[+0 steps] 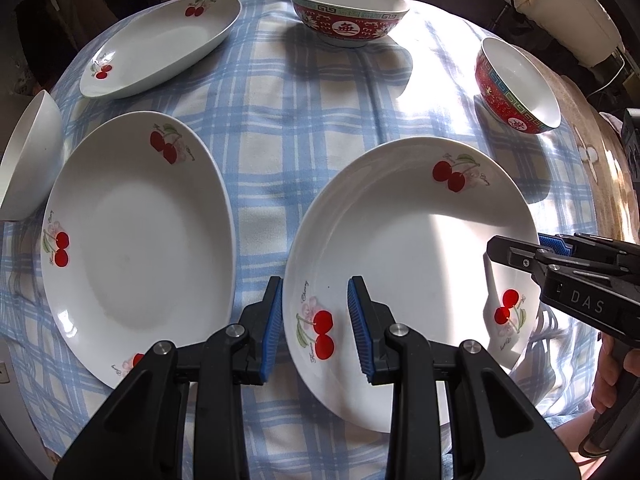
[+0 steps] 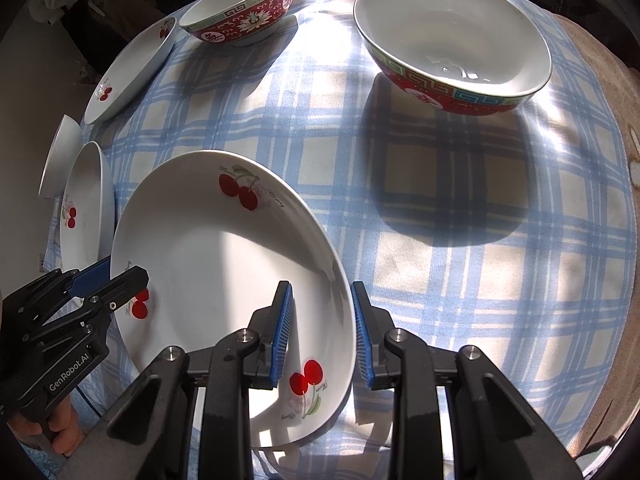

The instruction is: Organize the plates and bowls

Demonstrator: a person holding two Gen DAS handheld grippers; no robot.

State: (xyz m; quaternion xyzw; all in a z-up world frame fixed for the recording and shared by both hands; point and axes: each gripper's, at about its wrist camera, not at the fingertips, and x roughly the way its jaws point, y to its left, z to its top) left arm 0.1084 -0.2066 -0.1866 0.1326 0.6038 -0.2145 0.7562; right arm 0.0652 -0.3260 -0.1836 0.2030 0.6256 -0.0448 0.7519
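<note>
A white cherry-print plate [image 1: 404,240] lies on the checked cloth between both grippers; it also shows in the right wrist view [image 2: 224,264]. My left gripper [image 1: 315,324] is open, its jaws astride the plate's left rim. My right gripper [image 2: 322,332] is open, its jaws astride the plate's right rim; in the left wrist view it shows at the right [image 1: 520,250]. A second cherry plate [image 1: 136,240] lies to the left and a third [image 1: 160,44] at the far left. Two red patterned bowls [image 1: 348,12] [image 1: 520,84] stand at the far side.
A plain white bowl [image 1: 28,160] sits at the table's left edge. The blue checked cloth [image 1: 304,128] covers the round table. In the right wrist view the nearer red bowl [image 2: 452,36] stands ahead to the right, over open cloth [image 2: 460,280]. Clutter lies beyond the table.
</note>
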